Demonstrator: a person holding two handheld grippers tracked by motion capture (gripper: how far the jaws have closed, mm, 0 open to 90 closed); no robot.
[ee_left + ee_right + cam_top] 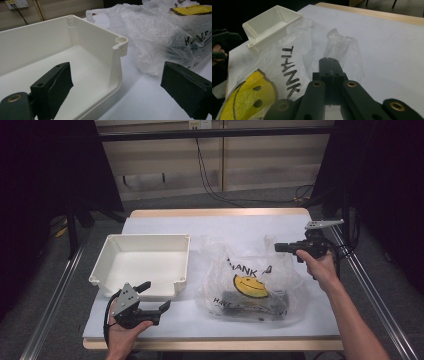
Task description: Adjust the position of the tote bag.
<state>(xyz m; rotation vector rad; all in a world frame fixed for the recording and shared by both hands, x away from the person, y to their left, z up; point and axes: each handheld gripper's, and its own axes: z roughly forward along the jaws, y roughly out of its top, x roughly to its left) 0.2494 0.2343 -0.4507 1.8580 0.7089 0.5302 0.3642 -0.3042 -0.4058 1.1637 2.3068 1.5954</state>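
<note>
Plastic bag (252, 282): clear, crumpled, printed with a yellow smiley and black lettering, lying right of centre in the high view on the white worktop (235, 227), dark contents in its lower part. Right claw (276, 247): closed, jaws pressed together at the bag's upper right edge; in the right gripper view a little thin film seems to be pinched at the jaw tips, though that cannot be told for sure. Left claw (156, 296): open, empty, lower left of the high view, near the front corner of the white tray (106, 252). Handling advice: lift the film slowly and upward to open the mouth, keeping the contents settled. Tray stands just left of the bag, empty, rim close to the film. Open room: bare worktop behind the bag and along the front edge; right edge near the right hand (320, 267).
</note>
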